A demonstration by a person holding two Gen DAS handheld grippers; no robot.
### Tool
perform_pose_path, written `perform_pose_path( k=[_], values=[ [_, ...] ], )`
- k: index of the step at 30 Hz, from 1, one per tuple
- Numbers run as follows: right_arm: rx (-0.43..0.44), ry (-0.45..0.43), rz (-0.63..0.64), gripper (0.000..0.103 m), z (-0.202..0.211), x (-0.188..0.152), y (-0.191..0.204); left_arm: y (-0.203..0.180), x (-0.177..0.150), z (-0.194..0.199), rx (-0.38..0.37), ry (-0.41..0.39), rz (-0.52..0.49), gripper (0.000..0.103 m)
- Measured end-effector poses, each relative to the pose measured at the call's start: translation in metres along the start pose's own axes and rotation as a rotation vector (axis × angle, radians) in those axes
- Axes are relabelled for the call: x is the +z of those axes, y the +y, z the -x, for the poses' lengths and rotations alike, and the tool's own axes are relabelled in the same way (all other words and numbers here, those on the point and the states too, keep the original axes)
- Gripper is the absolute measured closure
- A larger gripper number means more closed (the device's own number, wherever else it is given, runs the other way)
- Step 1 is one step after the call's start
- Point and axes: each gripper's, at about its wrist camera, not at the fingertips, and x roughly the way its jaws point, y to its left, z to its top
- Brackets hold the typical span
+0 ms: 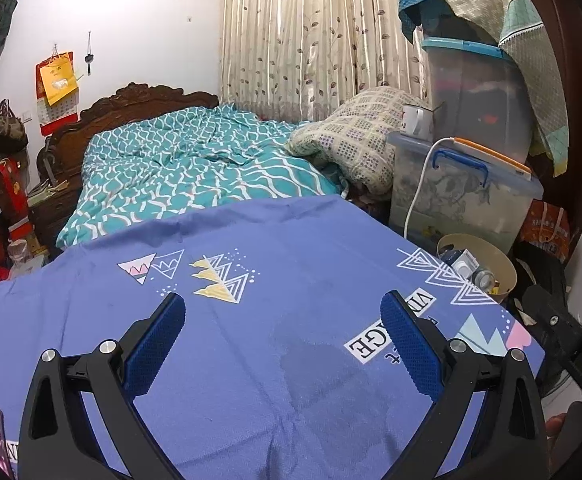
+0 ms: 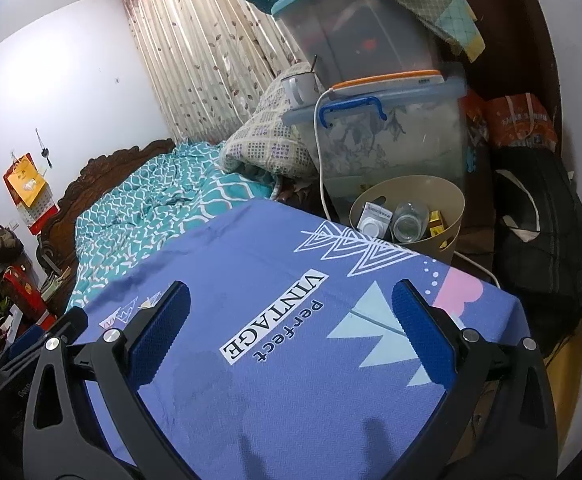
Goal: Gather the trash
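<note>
While you hold both tools over the blue cloth [image 2: 251, 360], your left gripper [image 1: 283, 332] and right gripper [image 2: 291, 320] are both wide open and hold nothing. Look at one o'clock: the tan trash bin [image 2: 447, 196] sits past the cloth's corner, with a bottle [image 2: 409, 222] and small boxes [image 2: 375, 218] inside.
</note>
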Motion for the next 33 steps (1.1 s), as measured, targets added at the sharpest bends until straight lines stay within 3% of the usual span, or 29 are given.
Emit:
perform_pose_path(
  k=[13,21,26,33],
  values=[
    [0.007,-0.010,0.014,0.003,0.005,0.008,-0.001,0.004,0.007,0.009,0.021,-0.043,0.025,0.009],
    [0.002,-0.042,0.049,0.003,0.013,0.011,0.005,0.005,0.007,0.003,0.017,-0.019,0.031,0.009],
    [0.014,-0.057,0.079,0.003,0.015,0.010,0.012,0.007,0.005,0.000,-0.031,0.010,0.025,0.009],
    [0.026,-0.091,0.110,0.003,0.021,0.010,0.015,0.001,0.003,0.005,0.046,-0.013,-0.011,0.009]
  ],
)
